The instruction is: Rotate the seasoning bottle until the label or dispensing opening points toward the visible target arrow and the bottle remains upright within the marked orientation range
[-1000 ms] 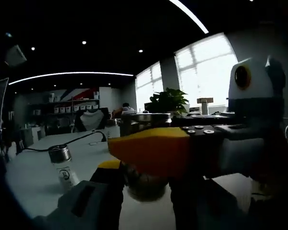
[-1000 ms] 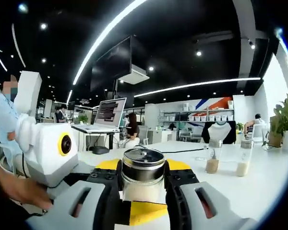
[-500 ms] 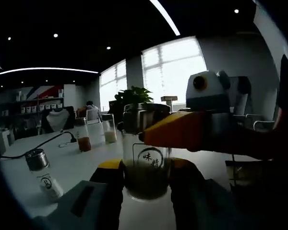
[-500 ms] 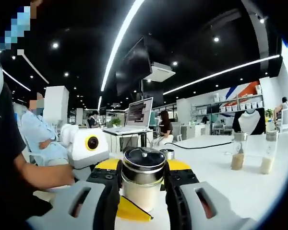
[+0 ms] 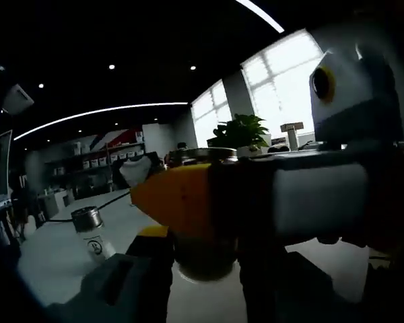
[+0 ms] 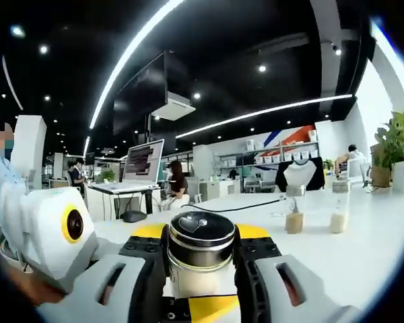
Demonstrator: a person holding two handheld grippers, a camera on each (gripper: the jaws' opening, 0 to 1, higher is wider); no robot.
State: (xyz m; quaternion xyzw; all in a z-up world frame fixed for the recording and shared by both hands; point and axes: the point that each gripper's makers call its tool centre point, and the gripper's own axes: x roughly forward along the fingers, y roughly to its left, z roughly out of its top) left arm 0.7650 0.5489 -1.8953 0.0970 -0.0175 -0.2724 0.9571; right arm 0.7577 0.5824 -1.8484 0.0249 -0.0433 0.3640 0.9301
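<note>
A large office with dark ceiling, strip lights and bright windows surrounds a long white table [image 6: 363,249]. In the right gripper view the clear glass seasoning bottle with a shiny metal cap [image 6: 200,259] stands upright, its long axis vertical, between the right gripper [image 6: 200,269] jaws, which press against its sides; pale powder fills it, and no label or dispensing opening can be made out, so its facing cannot be told. The white-bodied left gripper [image 6: 57,235] comes in from the left, its yellow tip lying under the bottle. Farther along the table stand two slim glass bottles [image 6: 315,210], one holding brown powder and one pale. In the left gripper view the same bottle [image 5: 205,252] sits between the left gripper [image 5: 202,269] jaws, mostly hidden behind the right gripper's yellow tip; whether these jaws touch it cannot be told. A small metal-capped bottle [image 5: 91,232] stands apart at left, and a leafy potted plant [image 5: 239,133] sits near the windows.
</note>
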